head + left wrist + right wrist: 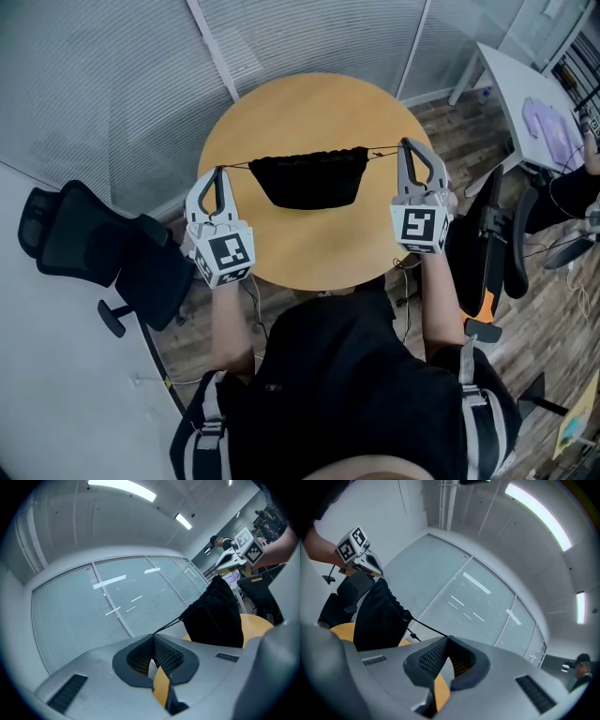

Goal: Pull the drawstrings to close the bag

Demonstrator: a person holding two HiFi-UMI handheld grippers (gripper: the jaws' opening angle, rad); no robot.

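Observation:
A black drawstring bag hangs between my two grippers above the round wooden table, its mouth gathered into a puckered line. My left gripper is shut on the left drawstring, which runs taut to the bag. My right gripper is shut on the right drawstring, also taut. In the left gripper view the bag hangs to the right and the string leads into the closed left gripper. In the right gripper view the bag hangs left and the cord enters the right gripper.
A black office chair stands left of the table and another chair to the right. A white desk is at the far right. Glass partitions with blinds stand beyond the table. A person is far off.

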